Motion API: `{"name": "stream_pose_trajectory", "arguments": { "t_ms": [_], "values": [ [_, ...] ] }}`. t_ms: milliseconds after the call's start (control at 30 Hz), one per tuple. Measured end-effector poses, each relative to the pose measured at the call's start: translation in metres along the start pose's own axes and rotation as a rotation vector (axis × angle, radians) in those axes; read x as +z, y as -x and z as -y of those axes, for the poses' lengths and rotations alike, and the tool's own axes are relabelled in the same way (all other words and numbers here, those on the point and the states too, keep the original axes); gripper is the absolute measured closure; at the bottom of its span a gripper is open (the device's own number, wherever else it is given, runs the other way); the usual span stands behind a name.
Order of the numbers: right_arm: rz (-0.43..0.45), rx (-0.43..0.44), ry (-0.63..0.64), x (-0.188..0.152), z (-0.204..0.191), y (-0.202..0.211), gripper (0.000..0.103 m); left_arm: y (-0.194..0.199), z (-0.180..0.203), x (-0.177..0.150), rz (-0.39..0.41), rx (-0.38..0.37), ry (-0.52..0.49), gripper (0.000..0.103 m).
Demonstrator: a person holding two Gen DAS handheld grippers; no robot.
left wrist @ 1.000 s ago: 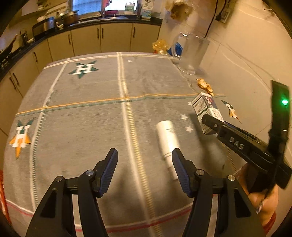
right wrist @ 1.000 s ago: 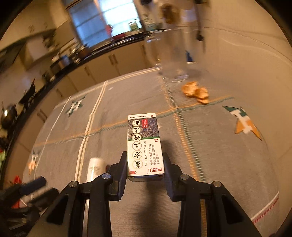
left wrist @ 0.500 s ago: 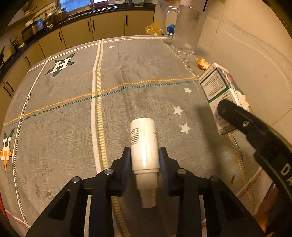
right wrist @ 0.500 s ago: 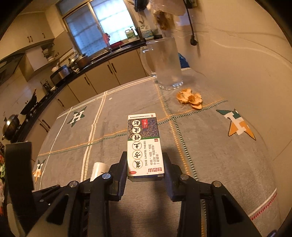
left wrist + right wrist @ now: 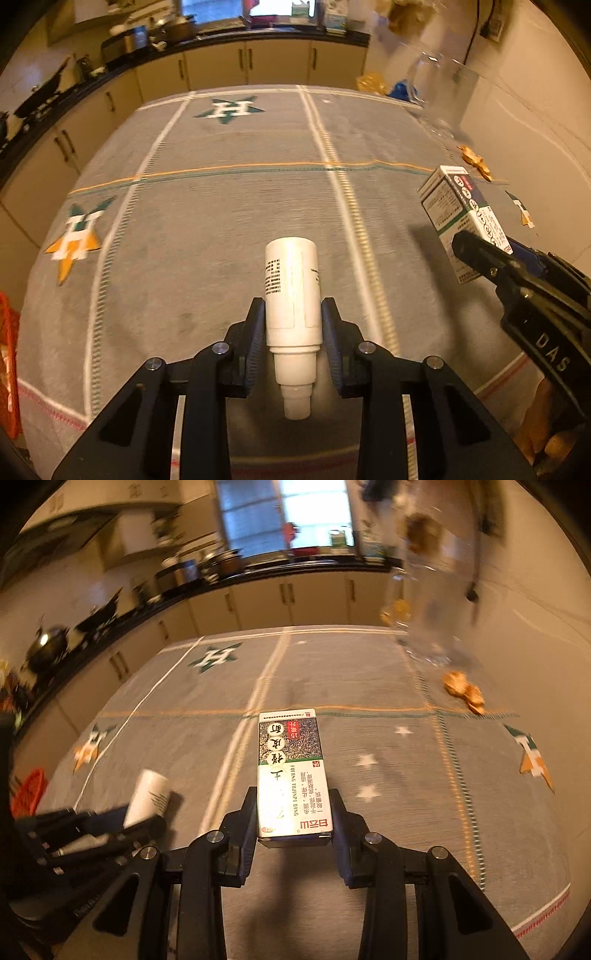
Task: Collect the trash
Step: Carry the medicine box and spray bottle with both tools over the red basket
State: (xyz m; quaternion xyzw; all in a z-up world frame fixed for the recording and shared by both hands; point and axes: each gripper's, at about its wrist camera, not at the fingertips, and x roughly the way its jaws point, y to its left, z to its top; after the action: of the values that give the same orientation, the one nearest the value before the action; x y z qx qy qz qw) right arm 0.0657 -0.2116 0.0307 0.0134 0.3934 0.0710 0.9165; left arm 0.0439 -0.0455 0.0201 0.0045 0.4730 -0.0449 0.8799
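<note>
the left tool (image 5: 293, 325) is clenched on a white plastic bottle (image 5: 291, 284); the right tool (image 5: 294, 812) grips a small medicine box (image 5: 291, 771) above the desk (image 5: 388, 686).

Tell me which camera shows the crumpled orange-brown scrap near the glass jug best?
The right wrist view: the crumpled orange-brown scrap lies fairly large and unobstructed on the grey tablecloth. In the left wrist view the scrap is small, near the right edge.
</note>
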Motion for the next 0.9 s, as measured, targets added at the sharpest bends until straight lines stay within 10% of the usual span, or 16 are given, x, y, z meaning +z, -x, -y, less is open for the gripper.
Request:
{"name": "stream_pose_trajectory", "arguments": {
  "t_ms": [900],
  "values": [
    [0.043, -0.013, 0.192, -0.019, -0.086, 0.027, 0.065, 0.064, -0.062, -0.045, 0.118, 0.042, 0.071, 0.074]
  ]
}}
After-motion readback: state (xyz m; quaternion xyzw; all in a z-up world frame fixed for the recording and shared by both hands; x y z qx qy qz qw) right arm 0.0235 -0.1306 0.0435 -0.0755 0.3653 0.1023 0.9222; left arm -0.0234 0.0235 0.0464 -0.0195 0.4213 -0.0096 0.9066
